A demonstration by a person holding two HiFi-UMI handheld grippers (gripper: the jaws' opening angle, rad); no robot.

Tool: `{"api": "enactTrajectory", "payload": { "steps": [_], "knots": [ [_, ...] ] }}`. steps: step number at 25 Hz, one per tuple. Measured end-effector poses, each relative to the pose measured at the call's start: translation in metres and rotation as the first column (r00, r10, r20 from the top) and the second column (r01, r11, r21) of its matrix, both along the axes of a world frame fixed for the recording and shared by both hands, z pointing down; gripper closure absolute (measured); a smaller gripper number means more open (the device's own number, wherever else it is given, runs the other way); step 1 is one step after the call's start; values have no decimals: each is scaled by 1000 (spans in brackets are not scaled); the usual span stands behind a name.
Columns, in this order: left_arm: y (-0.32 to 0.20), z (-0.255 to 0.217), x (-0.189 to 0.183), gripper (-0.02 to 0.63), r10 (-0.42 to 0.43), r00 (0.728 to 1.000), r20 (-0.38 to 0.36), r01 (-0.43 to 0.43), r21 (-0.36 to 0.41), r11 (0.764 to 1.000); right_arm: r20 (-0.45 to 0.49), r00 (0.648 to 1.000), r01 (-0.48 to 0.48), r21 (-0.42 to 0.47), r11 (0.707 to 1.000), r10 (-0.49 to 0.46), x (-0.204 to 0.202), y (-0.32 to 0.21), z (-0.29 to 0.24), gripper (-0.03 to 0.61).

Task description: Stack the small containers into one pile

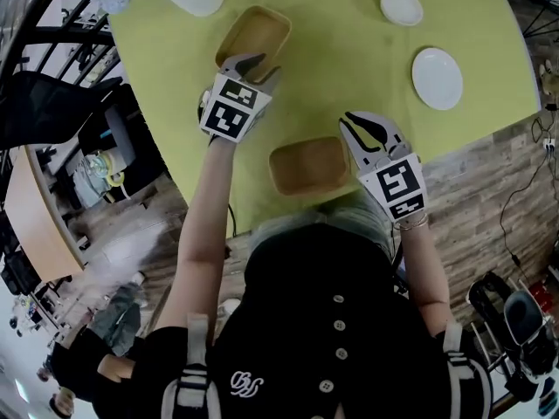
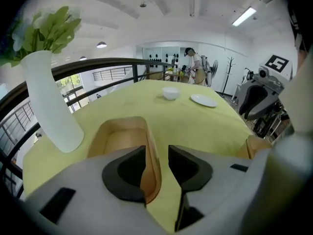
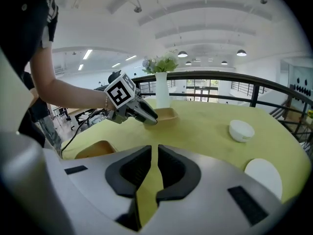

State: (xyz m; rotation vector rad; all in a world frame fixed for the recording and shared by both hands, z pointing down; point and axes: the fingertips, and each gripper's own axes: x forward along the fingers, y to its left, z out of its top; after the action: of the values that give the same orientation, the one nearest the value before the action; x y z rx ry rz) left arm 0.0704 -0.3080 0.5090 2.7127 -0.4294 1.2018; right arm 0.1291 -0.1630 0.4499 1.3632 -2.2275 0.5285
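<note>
While the left gripper sits upper left, its dark fingers stand apart astride the right wall of a smooth tan wooden tray-shaped container without clamping it. A matching tan wooden container lies lower centre on the matte yellow-green table. Just right of it, the right gripper has fingers almost together, empty. Black-and-white square patterns mark both grippers' cubes

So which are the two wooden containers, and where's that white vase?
far wooden container (image 1: 256,30): head view, on its inner floor.
near wooden container (image 1: 307,166): head view, on its inner floor.
white vase (image 2: 50,102): left gripper view, on the middle of its body.
</note>
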Motion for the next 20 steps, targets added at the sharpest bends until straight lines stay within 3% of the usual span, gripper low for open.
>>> {"api": "enactTrajectory", "payload": {
  "steps": [4, 20],
  "knots": [
    [-7, 7, 6, 506, -13, 999, 41, 12, 15, 1000, 23, 1000, -17, -18, 1000, 18, 5, 2, 4, 534],
    [-6, 18, 4, 555, 60, 986, 155, -71, 66, 995, 6, 999, -47, -23, 999, 47, 8, 7, 7, 554]
  ]
}}
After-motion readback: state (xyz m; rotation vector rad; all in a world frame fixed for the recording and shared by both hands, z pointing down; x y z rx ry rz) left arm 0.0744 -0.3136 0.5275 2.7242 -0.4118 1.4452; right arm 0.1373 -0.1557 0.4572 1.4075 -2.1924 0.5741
